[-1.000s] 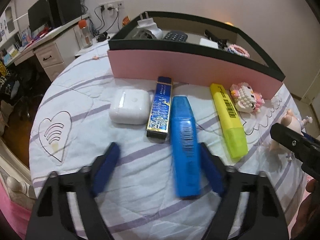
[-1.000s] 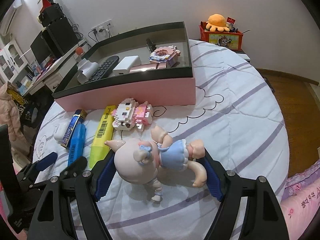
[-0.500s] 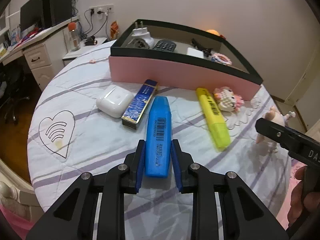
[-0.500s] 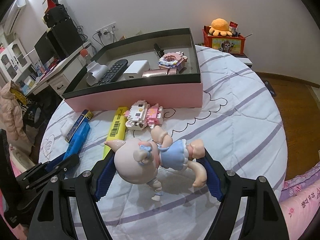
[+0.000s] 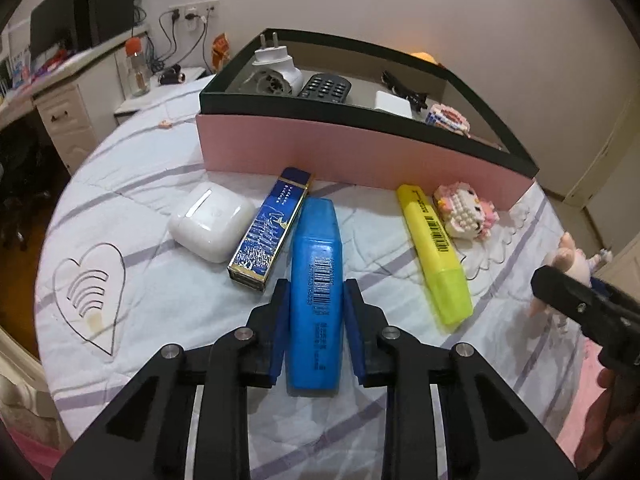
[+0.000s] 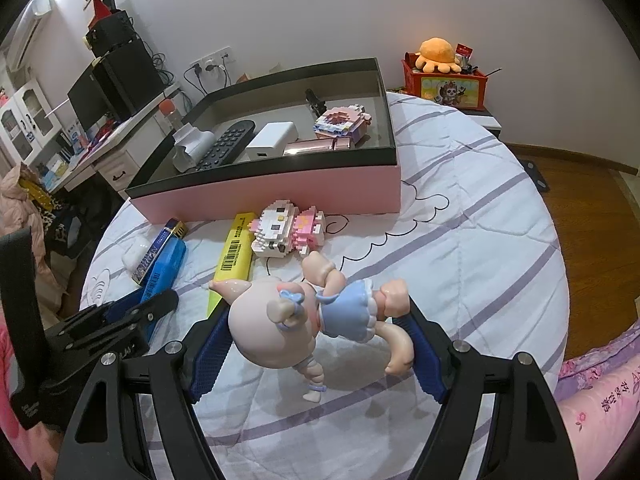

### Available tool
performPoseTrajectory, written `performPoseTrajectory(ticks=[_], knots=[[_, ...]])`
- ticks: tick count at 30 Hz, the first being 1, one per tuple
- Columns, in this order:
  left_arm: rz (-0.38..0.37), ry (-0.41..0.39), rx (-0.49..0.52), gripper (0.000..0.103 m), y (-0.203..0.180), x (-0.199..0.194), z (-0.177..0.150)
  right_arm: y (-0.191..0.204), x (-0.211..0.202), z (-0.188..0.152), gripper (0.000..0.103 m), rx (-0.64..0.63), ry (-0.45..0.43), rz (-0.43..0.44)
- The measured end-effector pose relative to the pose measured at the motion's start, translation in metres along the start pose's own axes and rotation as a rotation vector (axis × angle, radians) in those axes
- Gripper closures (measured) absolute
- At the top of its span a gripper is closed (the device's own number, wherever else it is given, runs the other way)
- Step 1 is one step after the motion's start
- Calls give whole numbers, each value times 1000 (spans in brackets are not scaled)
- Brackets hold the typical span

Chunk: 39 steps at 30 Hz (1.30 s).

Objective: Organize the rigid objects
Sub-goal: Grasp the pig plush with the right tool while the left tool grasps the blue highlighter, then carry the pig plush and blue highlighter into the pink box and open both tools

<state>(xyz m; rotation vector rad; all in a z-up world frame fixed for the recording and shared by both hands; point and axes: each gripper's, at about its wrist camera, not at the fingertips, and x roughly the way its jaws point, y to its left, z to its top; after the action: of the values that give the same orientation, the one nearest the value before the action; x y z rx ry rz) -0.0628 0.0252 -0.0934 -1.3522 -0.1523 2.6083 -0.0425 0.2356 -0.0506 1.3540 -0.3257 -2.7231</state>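
My left gripper (image 5: 316,304) is shut on the blue highlighter (image 5: 316,284), held above the bed. My right gripper (image 6: 316,336) is shut on a pink doll in a blue dress (image 6: 316,308); the doll also shows in the left wrist view (image 5: 568,264). On the bed lie a white earbud case (image 5: 210,226), a dark blue slim box (image 5: 272,232), a yellow highlighter (image 5: 434,252) and a pink-and-white block figure (image 5: 464,212). The pink box with a black rim (image 5: 360,156) holds a plug adapter, a remote, a white charger and another block figure.
The white quilt with purple stripes (image 6: 460,216) covers the bed. A desk with a monitor and drawers (image 6: 100,120) stands at the far left. A red toy box with an orange plush (image 6: 444,76) is beyond the bed. Wood floor (image 6: 588,208) lies to the right.
My left gripper closed on the blue highlighter and raised it off the quilt. My right gripper kept hold of the doll and lifted slightly.
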Motion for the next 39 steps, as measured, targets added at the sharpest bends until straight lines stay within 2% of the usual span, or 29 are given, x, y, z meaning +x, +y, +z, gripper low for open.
performPoseTrajectory(ticks=[7,12,18,24,27,30,35,39], knots=[[-24,-18,-11,77,1,-19,-11,-1,-2,2,24,3,-7,-1],[-35,-65,6,77,-4,-47,-8,4,-8,5,24,-7,-16,2],[-39,-129,44,77,-16,-75,25,14,-23,24,24,-40,-48,12],[-16,-192,93,77,-27,-86,77,29,-36,67,24,-85,-89,19],[-20,-208,103,77,-31,-80,107,37,-38,96,24,-116,-112,10],[-36,-190,99,77,-33,-60,136,40,-26,125,24,-127,-116,1],[-25,-143,111,77,-37,-12,169,36,16,161,24,-132,-69,-9],[-26,-91,112,77,-40,24,180,27,55,175,24,-125,-4,-25]])
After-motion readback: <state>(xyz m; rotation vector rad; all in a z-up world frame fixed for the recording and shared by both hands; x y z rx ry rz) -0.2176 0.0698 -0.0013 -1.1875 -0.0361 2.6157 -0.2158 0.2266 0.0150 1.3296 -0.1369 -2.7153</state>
